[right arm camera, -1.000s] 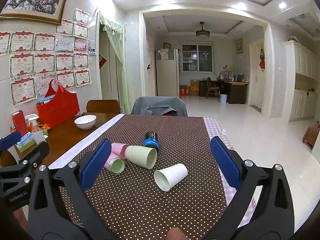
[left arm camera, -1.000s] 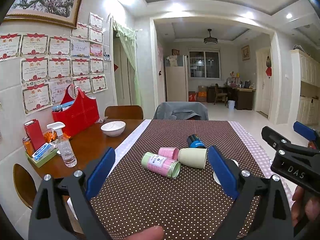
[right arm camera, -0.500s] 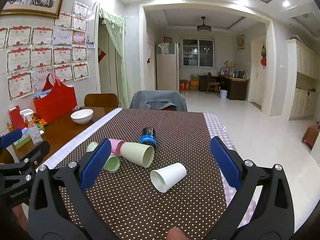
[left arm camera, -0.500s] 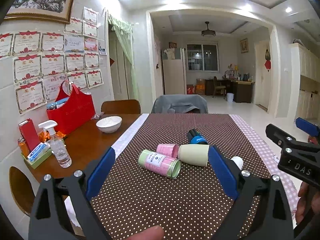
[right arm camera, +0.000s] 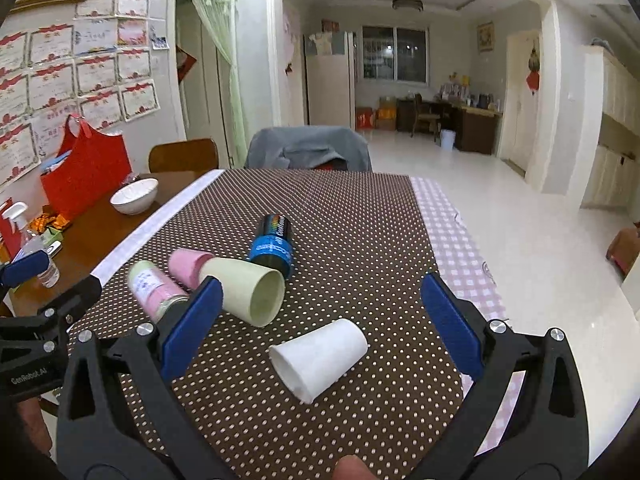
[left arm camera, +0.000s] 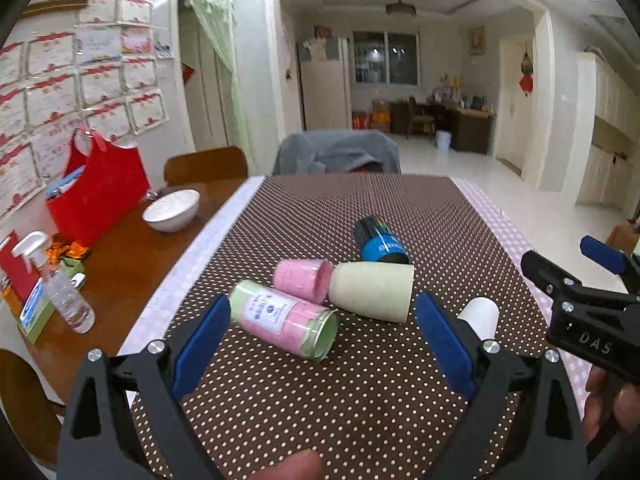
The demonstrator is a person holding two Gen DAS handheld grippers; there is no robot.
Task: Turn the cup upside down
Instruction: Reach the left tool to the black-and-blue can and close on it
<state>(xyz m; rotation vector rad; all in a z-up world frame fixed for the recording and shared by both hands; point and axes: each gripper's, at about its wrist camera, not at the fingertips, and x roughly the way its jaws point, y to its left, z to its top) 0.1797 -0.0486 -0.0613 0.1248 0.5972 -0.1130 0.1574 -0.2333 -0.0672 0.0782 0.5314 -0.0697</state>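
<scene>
White paper cup [right arm camera: 319, 357] on its side, lower centre of our right view, mouth toward us, on the brown dotted cloth [right arm camera: 360, 216], our right gripper [right arm camera: 322, 322] wide around it, left gripper [left arm camera: 320, 340] wide, empty, black-and-blue can [right arm camera: 272, 246] lettering blurred.

White cup [right arm camera: 319, 361]: on its side on the dotted cloth [right arm camera: 360, 216], mouth toward the camera, between the fingers of the right tongs [right arm camera: 320, 330], untouched.
Right tongs: spread wide.
Green cup [right arm camera: 246, 294]: on its side, mouth facing right.
Pink cup [right arm camera: 187, 265]: just behind the green cup.
Labelled jar [right arm camera: 154, 290]: lying left.
Blue can [right arm camera: 273, 246]: lying behind.
Left tongs [right arm camera: 38, 312]: at left edge.
Bowl [right arm camera: 134, 196]: on bare bench [right arm camera: 100, 232].
</scene>
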